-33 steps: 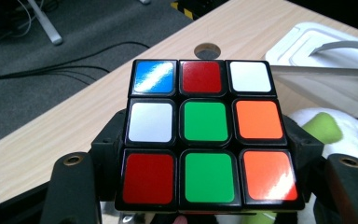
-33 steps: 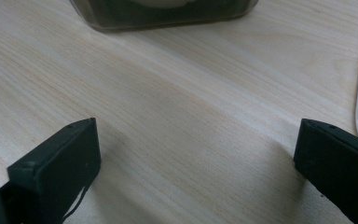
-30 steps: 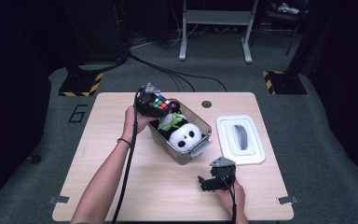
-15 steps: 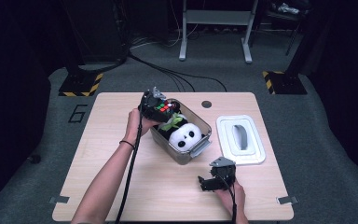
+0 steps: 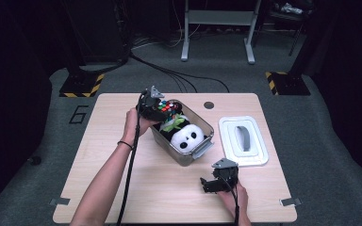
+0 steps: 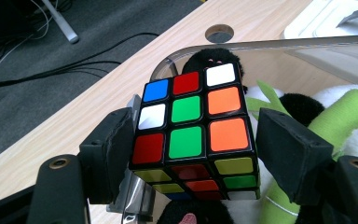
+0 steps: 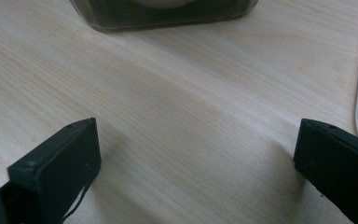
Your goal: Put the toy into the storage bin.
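On the pale wooden counter (image 5: 122,183) we see a clear plastic bin (image 5: 188,153) holding a panda plush (image 5: 188,137). The left tool (image 6: 193,149) grips a scrambled Rubik's cube (image 6: 193,140) above the bin's far corner. The right tool (image 7: 196,158) rests wide apart near the white lid (image 5: 257,155).

Desk (image 5: 122,188): pale wood, round hole far, centre-right.
Bin (image 5: 185,157): clear, on the desk's middle, set at an angle.
Lid (image 5: 259,155): white, flat on the desk, right of bin.
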